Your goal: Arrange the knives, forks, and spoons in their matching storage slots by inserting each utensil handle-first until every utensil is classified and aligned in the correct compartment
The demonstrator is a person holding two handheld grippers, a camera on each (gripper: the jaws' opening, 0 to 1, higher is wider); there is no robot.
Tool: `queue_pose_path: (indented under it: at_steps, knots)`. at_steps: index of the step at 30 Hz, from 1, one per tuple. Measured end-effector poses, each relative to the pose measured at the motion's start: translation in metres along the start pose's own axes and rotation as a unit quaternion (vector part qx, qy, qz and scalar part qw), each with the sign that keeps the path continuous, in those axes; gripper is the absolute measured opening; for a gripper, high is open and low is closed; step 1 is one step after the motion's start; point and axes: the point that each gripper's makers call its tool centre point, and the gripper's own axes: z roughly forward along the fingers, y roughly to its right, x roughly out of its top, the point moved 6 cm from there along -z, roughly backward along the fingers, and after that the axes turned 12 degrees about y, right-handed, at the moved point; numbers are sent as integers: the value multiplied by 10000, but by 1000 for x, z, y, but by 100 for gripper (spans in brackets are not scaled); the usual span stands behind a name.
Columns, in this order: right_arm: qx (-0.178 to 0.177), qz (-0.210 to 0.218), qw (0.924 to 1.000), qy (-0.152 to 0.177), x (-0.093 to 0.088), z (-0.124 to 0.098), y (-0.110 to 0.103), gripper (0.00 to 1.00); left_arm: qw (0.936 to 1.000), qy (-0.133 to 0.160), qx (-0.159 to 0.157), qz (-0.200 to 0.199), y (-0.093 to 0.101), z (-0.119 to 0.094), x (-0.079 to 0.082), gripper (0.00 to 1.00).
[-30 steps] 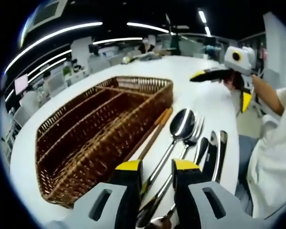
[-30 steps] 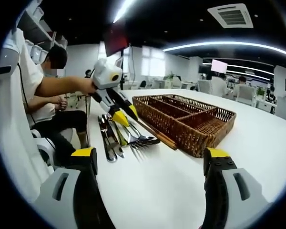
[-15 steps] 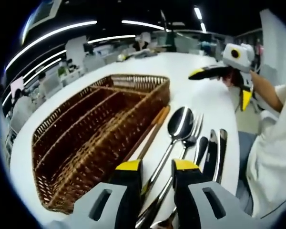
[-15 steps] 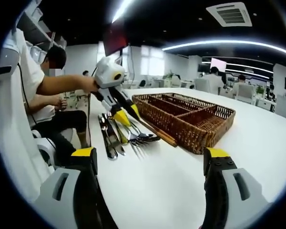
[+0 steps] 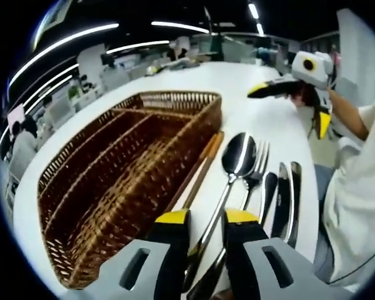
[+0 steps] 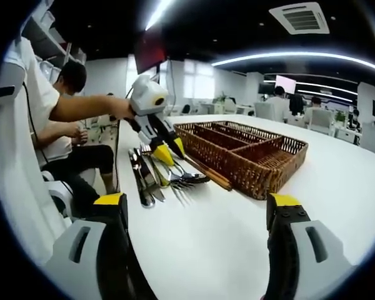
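Between left claw (image 5: 206, 220) tips: spoon (image 5: 228, 178) handle (gripped) | basket (image 5: 112, 181) alongside

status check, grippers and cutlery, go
Left gripper closed on spoon handle. Right gripper open, holding nothing, above the table. Wicker tray slots empty. Nothing in the way.

- We are counting one wicker basket (image 5: 112, 169) with three long slots.
- We are seeing one spoon (image 5: 236, 156), one fork (image 5: 256, 164), two knives (image 5: 289, 200), and wooden chopsticks (image 5: 200, 172); their number is unclear.
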Motion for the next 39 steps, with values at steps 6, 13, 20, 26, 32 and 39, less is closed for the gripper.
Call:
queue_pose_path:
  at_steps: [6, 13, 20, 26, 32, 39]
  knots:
    - [22, 8, 10000, 0, 0, -1, -2, 94, 9997, -102, -244, -11, 1, 3, 1, 15]
    - [-22, 53, 10000, -8, -4, -4, -3, 94, 9991, -211, -363, -7, 7, 8, 4, 15]
    - [-27, 57, 10000, -6, -6, -5, -1, 94, 9989, -214, -412, 22, 16, 10, 6, 15]
    - [-35, 80, 10000, 21, -6, -5, 1, 94, 9985, -248, -482, 64, 21, 12, 8, 15]
    - [-35, 81, 10000, 3, -7, -5, 2, 94, 9976, -218, -640, 178, 27, 14, 9, 14]
    - [-42, 81, 10000, 4, -7, -7, 1, 93, 9968, -198, -742, 231, 31, 15, 10, 13]
